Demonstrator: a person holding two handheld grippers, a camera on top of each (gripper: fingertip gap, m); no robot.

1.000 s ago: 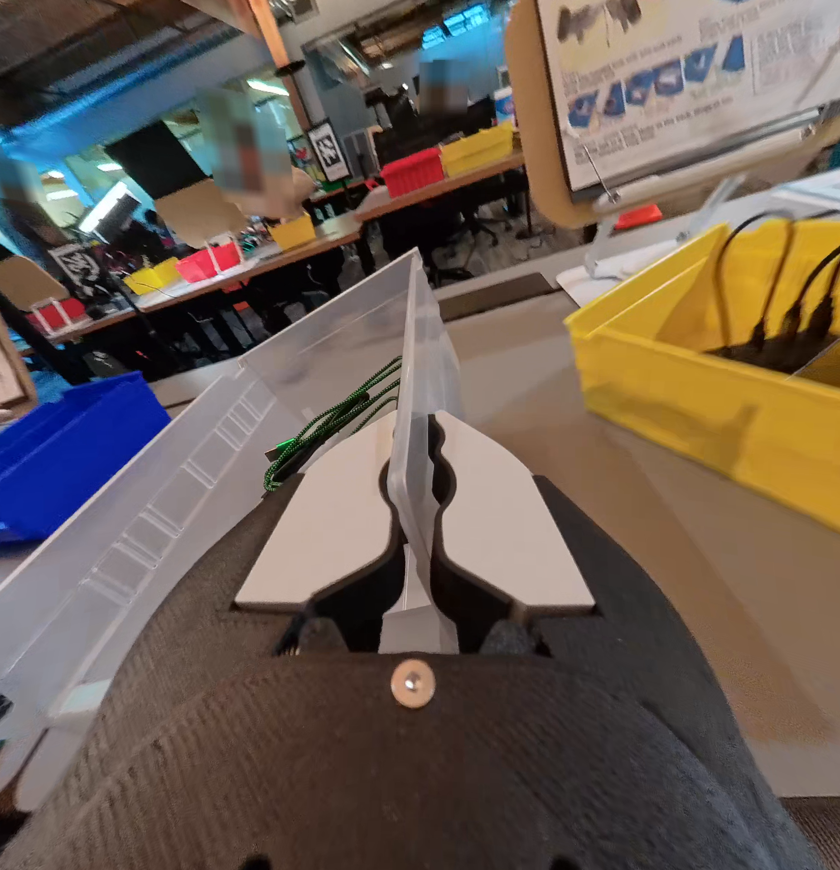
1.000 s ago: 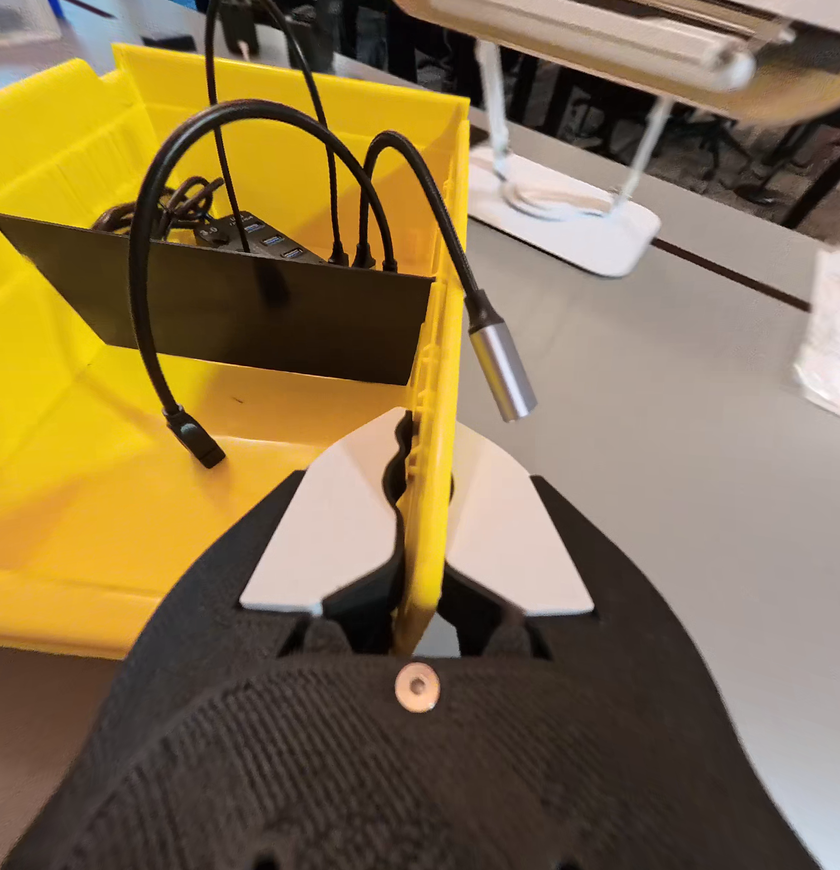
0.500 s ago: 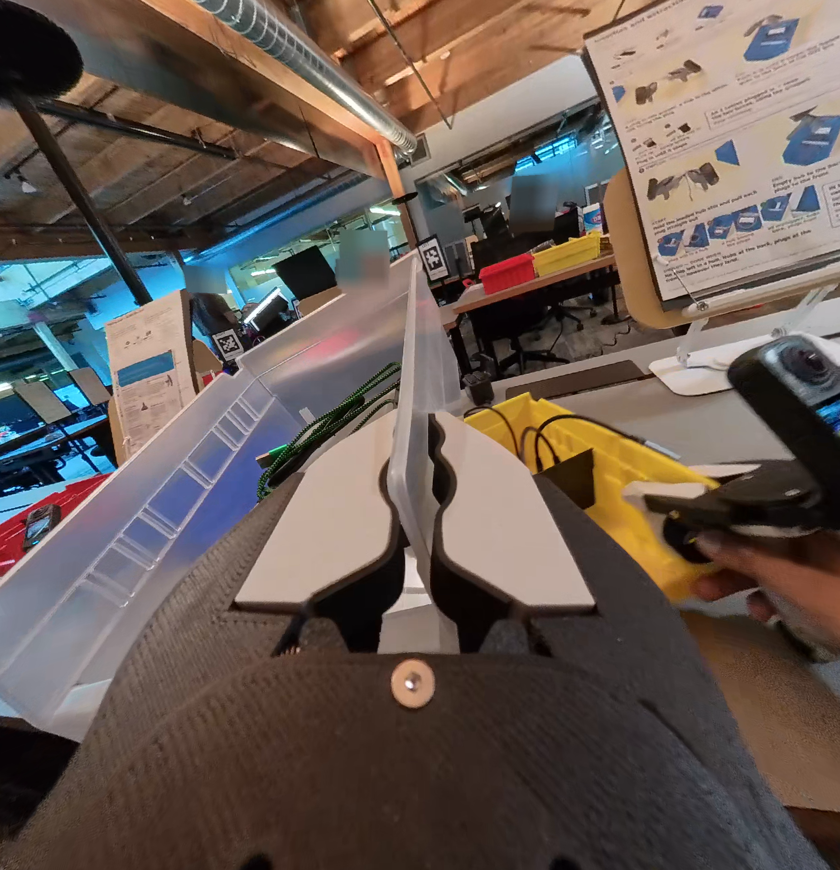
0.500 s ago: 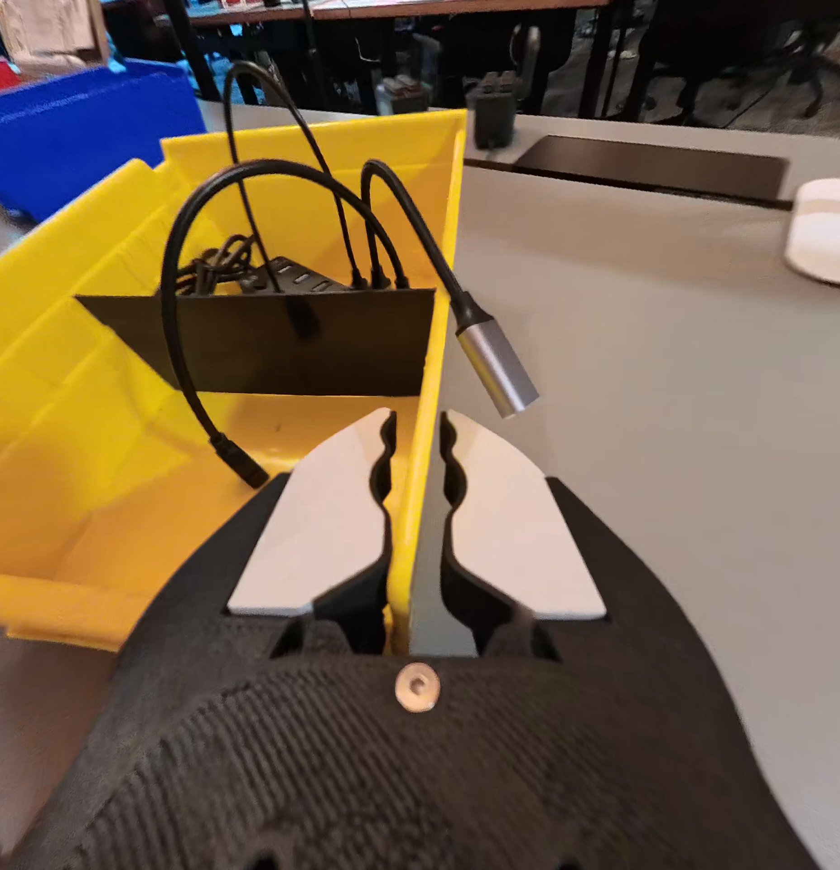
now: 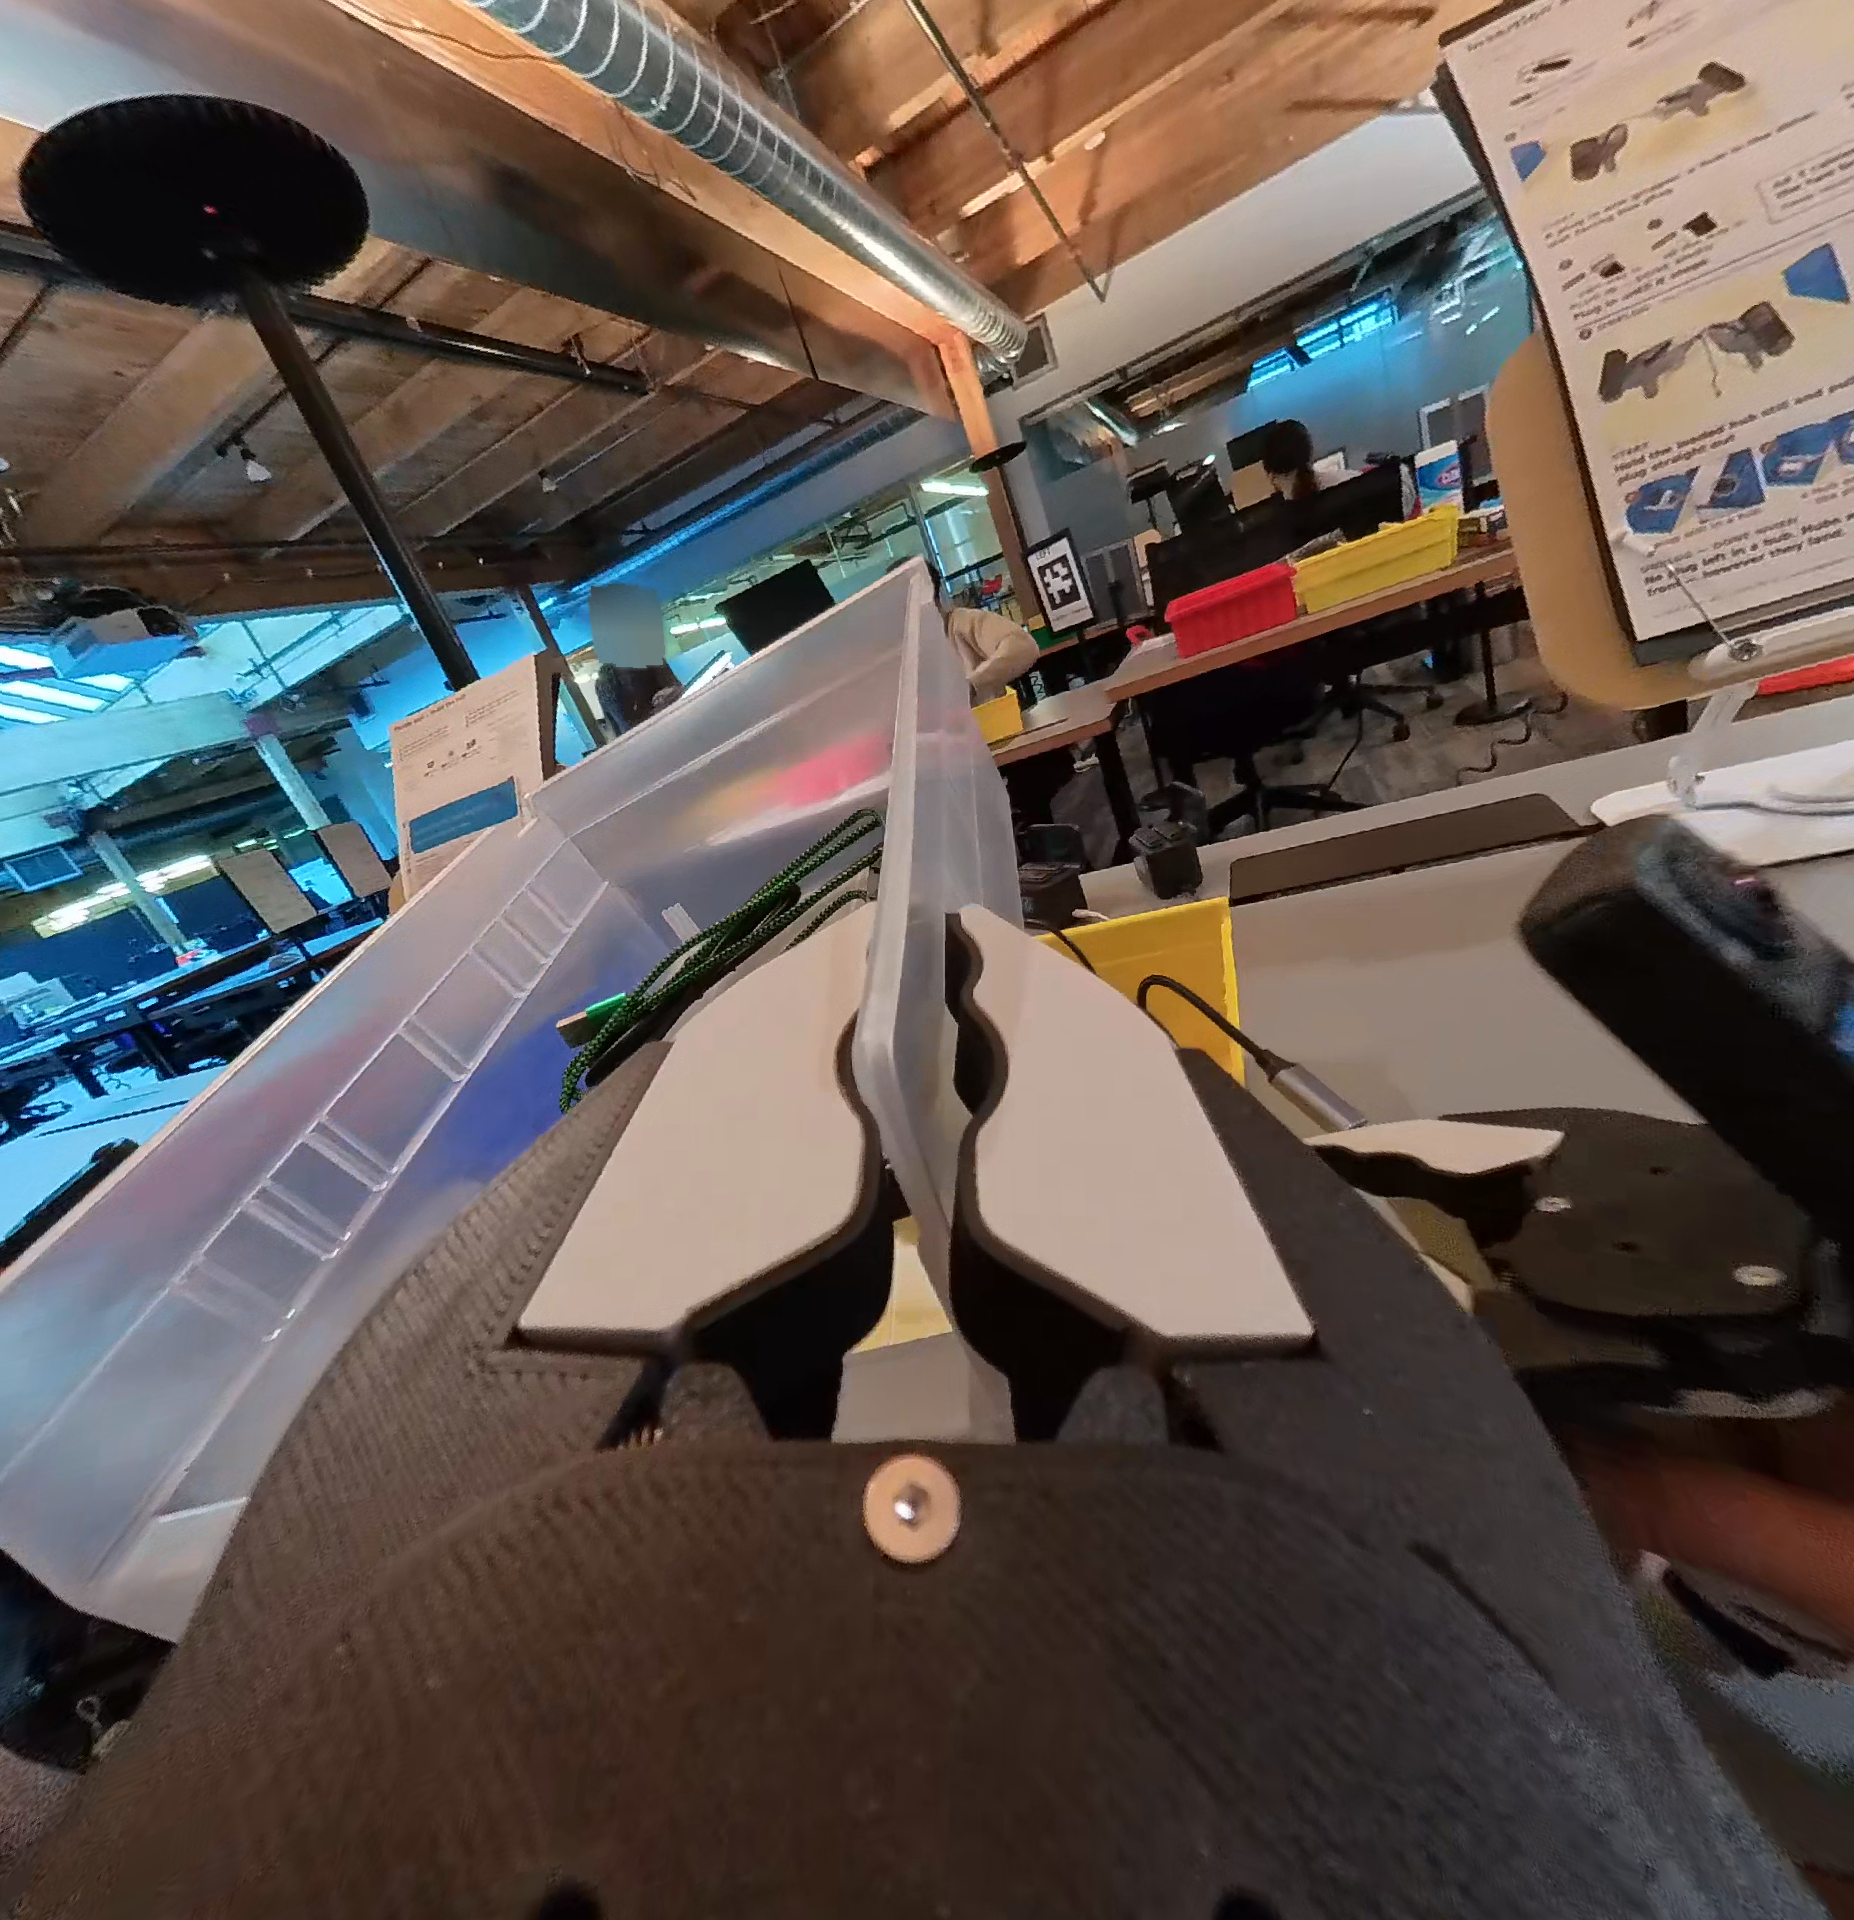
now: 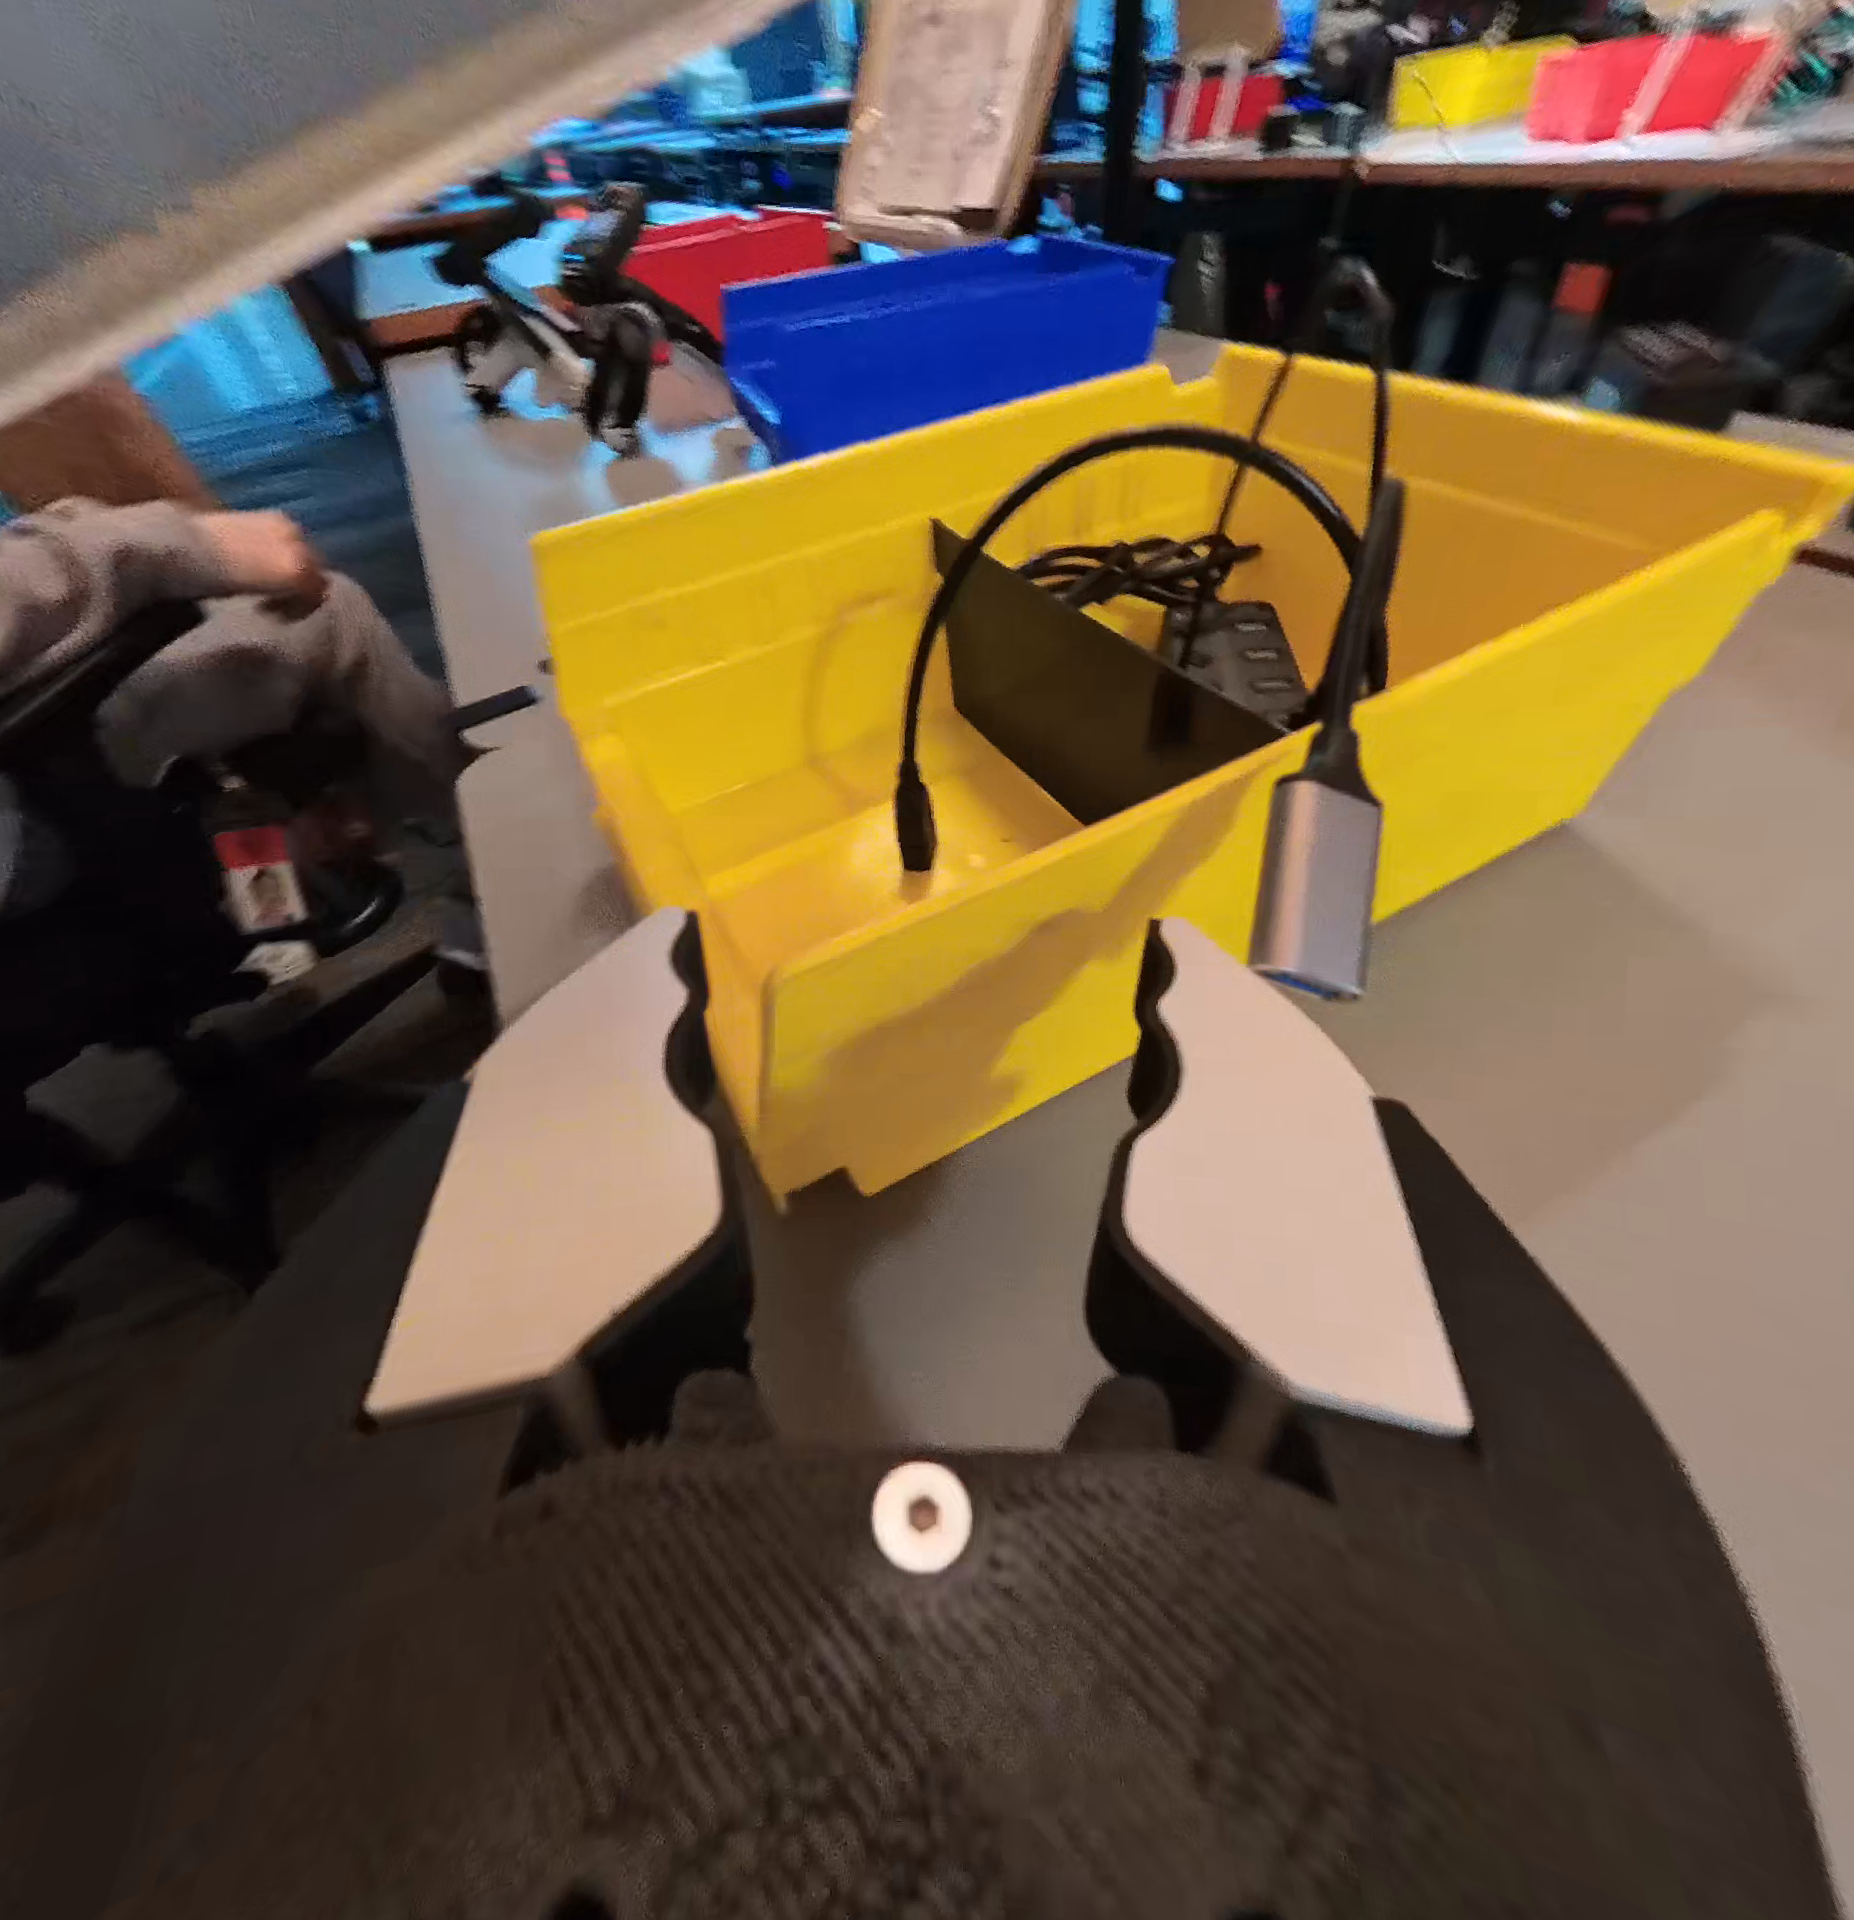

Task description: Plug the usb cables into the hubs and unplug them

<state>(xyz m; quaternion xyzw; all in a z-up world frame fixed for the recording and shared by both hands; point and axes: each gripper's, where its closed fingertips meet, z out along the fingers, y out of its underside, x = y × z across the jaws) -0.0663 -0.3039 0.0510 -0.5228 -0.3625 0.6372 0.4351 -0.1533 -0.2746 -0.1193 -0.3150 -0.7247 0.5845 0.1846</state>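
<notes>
The left gripper [image 5: 907, 1049] has its fingers [image 5: 1110, 1164] closed on the thin side wall of the clear bin [image 5: 403, 1049], which is tilted up off the tabletop [image 5: 1442, 977] with its open mouth rising toward the ceiling. Green braided cables [image 5: 725, 945] lie inside the clear bin, just left of the gripped wall. The yellow bin [image 5: 1172, 945] shows just right of that wall, low and behind it.

The right gripper [image 6: 918, 1029] stands with its fingers [image 6: 1266, 1195] spread wide and holding nothing. The near corner of the yellow bin [image 6: 902, 997] sits between them, and contact with either finger cannot be told. The yellow bin rests on the tabletop [image 6: 1588, 1091], its long axis running away to the upper right, with bare tabletop along its right side. A black divider [image 6: 1068, 675] crosses it. Behind the divider lies a black hub [image 6: 1240, 649] with its ports facing up. 1 black cable [image 6: 1110, 457] arcs over the divider, its black plug [image 6: 915, 821] pointing down at the yellow bin's floor. A silver connector [image 6: 1312, 883] hangs outside the yellow bin's right wall, long axis nearly upright, open end down, above the tabletop. A blue bin [image 6: 933, 332] stands beyond the yellow bin's far left wall.
</notes>
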